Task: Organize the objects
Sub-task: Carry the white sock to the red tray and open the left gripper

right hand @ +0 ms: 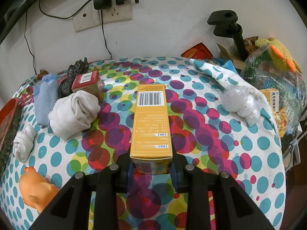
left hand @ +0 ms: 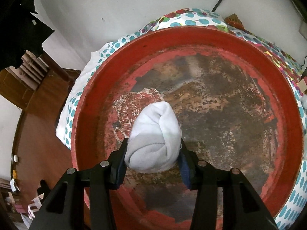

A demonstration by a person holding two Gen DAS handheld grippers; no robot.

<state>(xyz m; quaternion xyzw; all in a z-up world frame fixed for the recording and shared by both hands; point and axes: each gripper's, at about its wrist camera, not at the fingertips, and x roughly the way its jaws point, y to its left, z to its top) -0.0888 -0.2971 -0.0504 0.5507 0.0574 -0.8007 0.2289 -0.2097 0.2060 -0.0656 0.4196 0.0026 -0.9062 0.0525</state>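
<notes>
Left gripper (left hand: pixel 153 153): holding a rolled white cotton sock (left hand: pixel 153 140) down inside the round red metal tray (left hand: pixel 284 134) with worn paint – pads appearing to touch both sides, likely about to let it go there.

Right gripper (right hand: pixel 151 167): clenched on a long yellow cardboard box (right hand: pixel 150 118), keeping it above the spotted tablecloth (right hand: pixel 211 143).

Tray room: the floor around the sock is lying bare; the rim is standing near on the left.

Table room: grey-white sock bundle (right hand: pixel 74 113) lying left of the box – open cloth ahead.
</notes>
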